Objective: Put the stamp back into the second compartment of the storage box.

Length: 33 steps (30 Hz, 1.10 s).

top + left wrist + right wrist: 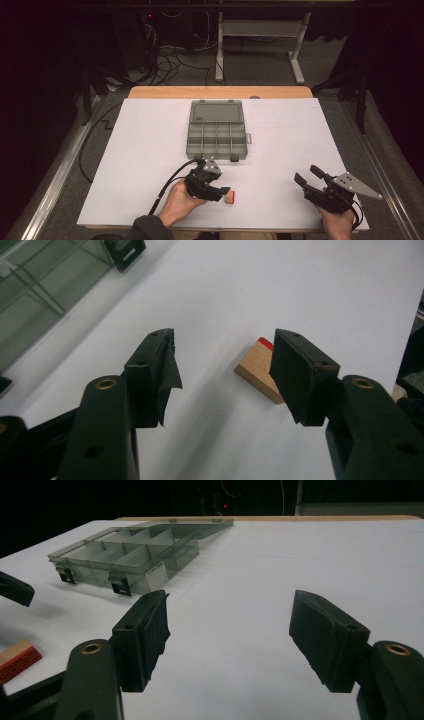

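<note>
Left tongs (225,370) are standing open beside the block (257,370) on the desk (300,285), one jaw overlapping its edge; we are risking a nudge, not a grip. Right tongs (230,640) are hanging open, empty.

Dark room, only the table lit. White sheet (150,150) covers a wooden tabletop (220,92), bare wood showing along the far edge. Grey carpet-like floor (260,70) beyond it, tangle of black cables (167,60) lying left of centre. White metal desk frame (260,35) stands further back, two legs with flat feet. Metal rails (55,180) run along both sides of the table. Black drapes or dark space at left and right edges. Small red indicator light (227,506) glows in the far dark.
</note>
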Each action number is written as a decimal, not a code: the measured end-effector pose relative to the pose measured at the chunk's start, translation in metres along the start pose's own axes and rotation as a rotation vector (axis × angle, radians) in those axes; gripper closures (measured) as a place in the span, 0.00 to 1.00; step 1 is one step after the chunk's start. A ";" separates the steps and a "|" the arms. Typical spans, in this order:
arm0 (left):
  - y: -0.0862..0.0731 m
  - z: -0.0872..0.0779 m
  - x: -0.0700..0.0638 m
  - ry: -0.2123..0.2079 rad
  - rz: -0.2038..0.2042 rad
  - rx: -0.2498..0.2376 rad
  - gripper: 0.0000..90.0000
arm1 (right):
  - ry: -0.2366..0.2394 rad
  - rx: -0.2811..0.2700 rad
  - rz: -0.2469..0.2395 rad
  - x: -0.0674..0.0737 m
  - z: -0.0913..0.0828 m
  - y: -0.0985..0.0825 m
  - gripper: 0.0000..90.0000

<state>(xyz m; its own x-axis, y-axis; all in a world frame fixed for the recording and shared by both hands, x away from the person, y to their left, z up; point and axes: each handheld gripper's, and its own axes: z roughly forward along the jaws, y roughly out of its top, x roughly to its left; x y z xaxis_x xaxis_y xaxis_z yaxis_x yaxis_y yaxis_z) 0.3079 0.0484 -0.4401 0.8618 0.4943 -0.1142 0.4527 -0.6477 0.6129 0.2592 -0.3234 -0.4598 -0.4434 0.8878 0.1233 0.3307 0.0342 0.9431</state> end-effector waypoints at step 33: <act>0.008 0.028 -0.023 -0.050 0.082 0.153 0.44 | 0.010 0.013 -0.003 0.000 0.001 0.000 0.35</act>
<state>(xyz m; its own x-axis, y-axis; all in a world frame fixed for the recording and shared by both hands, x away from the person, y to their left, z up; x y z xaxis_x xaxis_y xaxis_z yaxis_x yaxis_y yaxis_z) 0.2979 0.0157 -0.4548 0.9057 0.4095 -0.1098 0.4070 -0.7672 0.4957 0.2601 -0.3229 -0.4605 -0.4532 0.8828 0.1234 0.3400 0.0432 0.9394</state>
